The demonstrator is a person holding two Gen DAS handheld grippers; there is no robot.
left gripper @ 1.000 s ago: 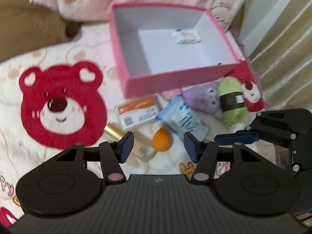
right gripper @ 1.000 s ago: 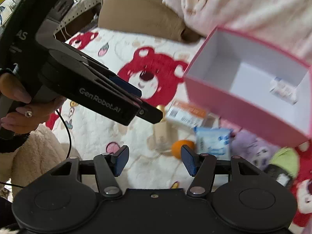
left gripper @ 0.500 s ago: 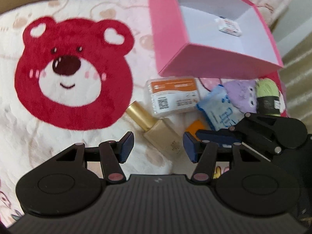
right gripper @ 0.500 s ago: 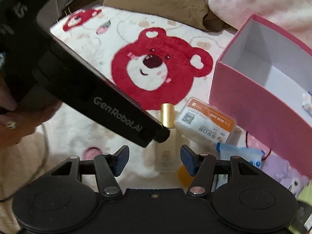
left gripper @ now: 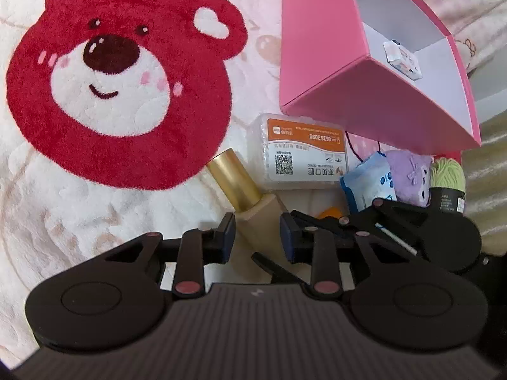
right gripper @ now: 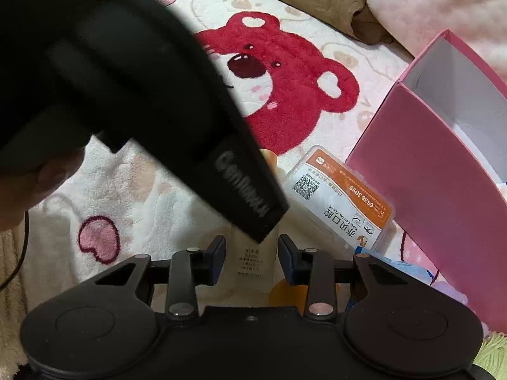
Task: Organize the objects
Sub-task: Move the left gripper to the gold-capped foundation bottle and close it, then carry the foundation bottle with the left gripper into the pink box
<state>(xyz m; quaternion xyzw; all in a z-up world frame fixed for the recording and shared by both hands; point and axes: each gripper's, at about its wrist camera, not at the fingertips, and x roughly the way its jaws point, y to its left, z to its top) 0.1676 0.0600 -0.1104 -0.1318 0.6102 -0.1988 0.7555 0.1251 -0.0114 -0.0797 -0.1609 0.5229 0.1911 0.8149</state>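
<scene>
A beige bottle (left gripper: 258,218) with a gold cap (left gripper: 233,180) lies on the bear blanket, pointing up and left. My left gripper (left gripper: 257,237) is down over its body with the jaws closing, and both blue pads touch its sides. My right gripper (right gripper: 252,259) straddles the bottle's labelled lower part (right gripper: 250,262); its jaws are closing too, with a thin gap at the left pad. In the left wrist view one of its black fingers (left gripper: 320,220) crosses just right of mine. The left gripper's fingers (right gripper: 247,196) hide the cap in the right wrist view.
An open pink box (left gripper: 374,110) holding a small white packet (left gripper: 401,60) stands behind. Before it lie a clear case with an orange label (left gripper: 304,152), a blue packet (left gripper: 369,183), a purple plush (left gripper: 410,177), green yarn (left gripper: 448,174) and an orange ball (right gripper: 282,294).
Both grippers have come down onto the bottle, which now fills the space between each pair of fingers. Both pairs of jaws have narrowed.
</scene>
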